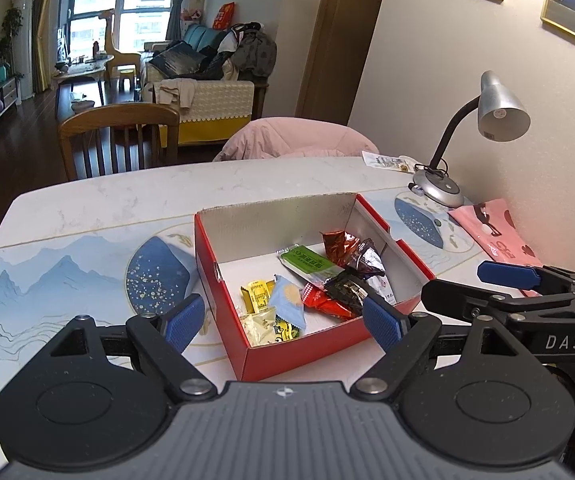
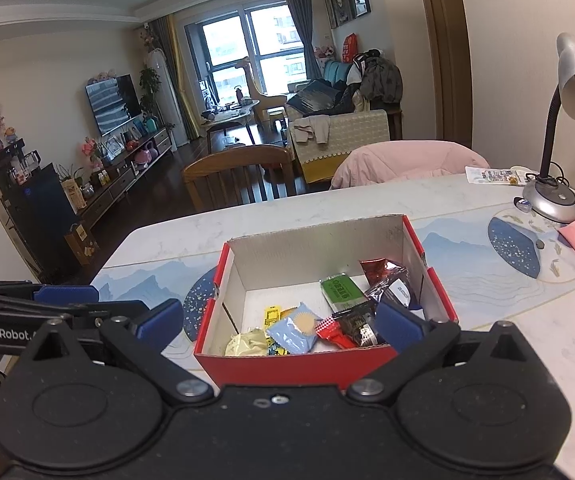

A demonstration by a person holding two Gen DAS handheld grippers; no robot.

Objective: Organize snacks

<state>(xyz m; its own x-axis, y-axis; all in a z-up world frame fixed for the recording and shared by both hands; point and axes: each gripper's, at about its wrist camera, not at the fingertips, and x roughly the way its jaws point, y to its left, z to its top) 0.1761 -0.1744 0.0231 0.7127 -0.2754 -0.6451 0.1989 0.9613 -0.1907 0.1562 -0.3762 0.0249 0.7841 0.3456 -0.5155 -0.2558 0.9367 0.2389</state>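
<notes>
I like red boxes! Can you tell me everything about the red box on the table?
The red box is open-topped cardboard, red outside and plain whitish-grey inside, with a side flap folded outward on its right. It sits flat on the table, partly over a blue patterned mat. Wrapped snacks lie loose on its floor: green, yellow, light blue, red and dark ones. Both grippers, left and right, hover open before it, not touching.

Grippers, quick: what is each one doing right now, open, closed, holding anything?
Left gripper: open, holding nothing, above the near end of the red snack box.
Right gripper: open, holding nothing, at the same box.
</notes>
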